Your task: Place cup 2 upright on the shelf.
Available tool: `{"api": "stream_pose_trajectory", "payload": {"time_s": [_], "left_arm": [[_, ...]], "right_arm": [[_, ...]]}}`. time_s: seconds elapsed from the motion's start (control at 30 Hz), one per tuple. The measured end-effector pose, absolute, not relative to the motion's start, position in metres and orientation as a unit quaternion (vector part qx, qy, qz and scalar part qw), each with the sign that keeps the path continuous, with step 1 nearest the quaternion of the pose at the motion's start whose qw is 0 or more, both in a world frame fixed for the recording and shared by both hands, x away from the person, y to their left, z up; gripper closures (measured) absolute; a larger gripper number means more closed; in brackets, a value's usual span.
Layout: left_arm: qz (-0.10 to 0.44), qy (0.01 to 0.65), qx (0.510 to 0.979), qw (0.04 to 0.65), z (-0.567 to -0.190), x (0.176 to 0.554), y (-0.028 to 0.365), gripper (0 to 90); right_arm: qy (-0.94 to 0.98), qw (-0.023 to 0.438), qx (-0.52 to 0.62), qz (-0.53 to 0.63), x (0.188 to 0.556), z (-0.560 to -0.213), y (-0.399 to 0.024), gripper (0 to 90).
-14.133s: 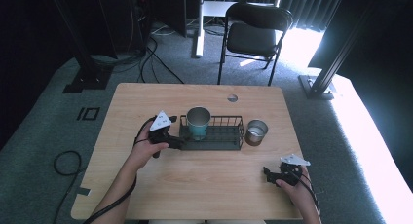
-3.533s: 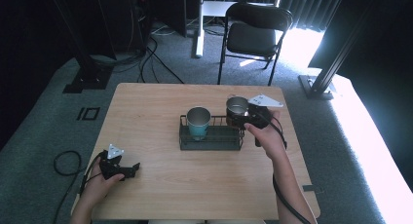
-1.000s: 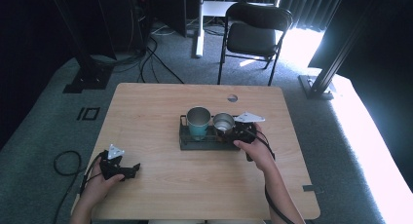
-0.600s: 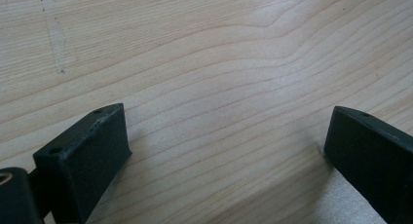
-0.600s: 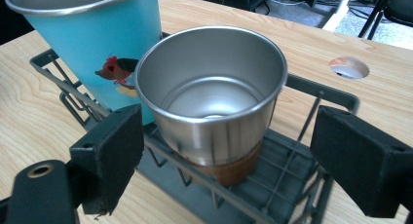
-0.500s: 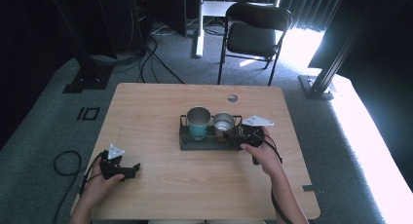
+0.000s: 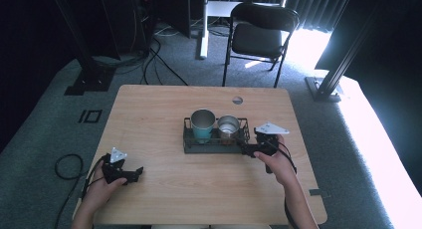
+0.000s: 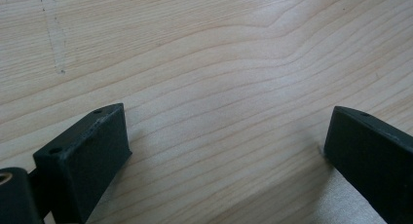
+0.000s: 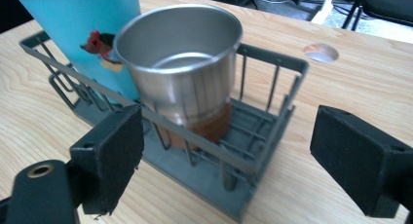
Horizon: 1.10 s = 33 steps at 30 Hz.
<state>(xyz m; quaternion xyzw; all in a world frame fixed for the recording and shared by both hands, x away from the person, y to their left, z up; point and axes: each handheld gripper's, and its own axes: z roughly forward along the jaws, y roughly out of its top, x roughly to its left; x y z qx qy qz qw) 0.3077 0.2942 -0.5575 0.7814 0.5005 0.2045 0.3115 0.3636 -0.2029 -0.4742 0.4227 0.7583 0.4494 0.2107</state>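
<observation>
Standing in the wire rack on the table: a teal cup bearing a small cartoon figure, no legible writing, and a steel cup beside it. Right gripper — jaws spread, empty — has backed off since releasing the steel cup. Left gripper, unclenched, rests unmoved.

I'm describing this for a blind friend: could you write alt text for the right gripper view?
A steel cup stands upright inside a grey wire basket on a wooden table, with a taller blue cup beside it in the same basket. The right gripper has its two black jaws wide apart, empty, just in front of the basket.
</observation>
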Motion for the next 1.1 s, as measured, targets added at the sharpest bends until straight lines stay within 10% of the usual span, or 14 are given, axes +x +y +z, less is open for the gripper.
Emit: {"api": "stream_pose_trajectory", "payload": {"time_s": [1.1], "left_arm": [[0.205, 0.5, 0.782, 0.311, -0.558, 0.308, 0.294, 3.2]], "right_arm": [[0.75, 0.222, 0.466, 0.413, 0.334, -0.521, -0.251, 12.1]]}}
